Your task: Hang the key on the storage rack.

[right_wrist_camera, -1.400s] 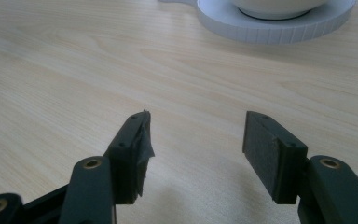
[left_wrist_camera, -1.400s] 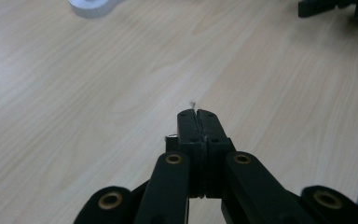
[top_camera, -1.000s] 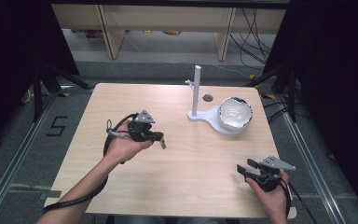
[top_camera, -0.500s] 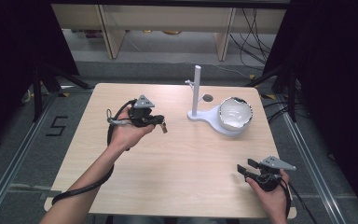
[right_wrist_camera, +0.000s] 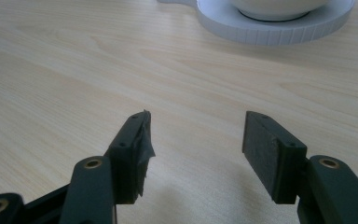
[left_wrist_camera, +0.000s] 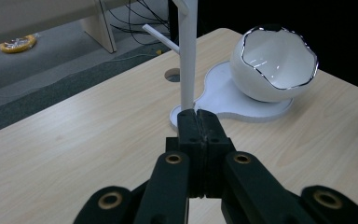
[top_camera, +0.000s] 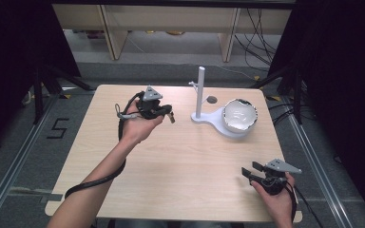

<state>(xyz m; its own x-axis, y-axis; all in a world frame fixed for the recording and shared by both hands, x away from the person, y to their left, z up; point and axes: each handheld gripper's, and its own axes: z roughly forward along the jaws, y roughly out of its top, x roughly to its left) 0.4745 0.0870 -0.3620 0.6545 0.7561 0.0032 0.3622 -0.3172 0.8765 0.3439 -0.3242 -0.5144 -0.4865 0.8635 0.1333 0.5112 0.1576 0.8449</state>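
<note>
Left gripper (top_camera: 170, 117) pressed together, empty, facing the stand (left_wrist_camera: 187, 56); spread it before the post. Right gripper (right_wrist_camera: 193, 149) spread, idle over desk (top_camera: 180, 161)

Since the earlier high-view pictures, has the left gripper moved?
Yes. The left gripper, fingers shut on nothing, has moved up the picture toward the table's far edge and nearer the white stand; the stand and bowl lie as before.
</note>
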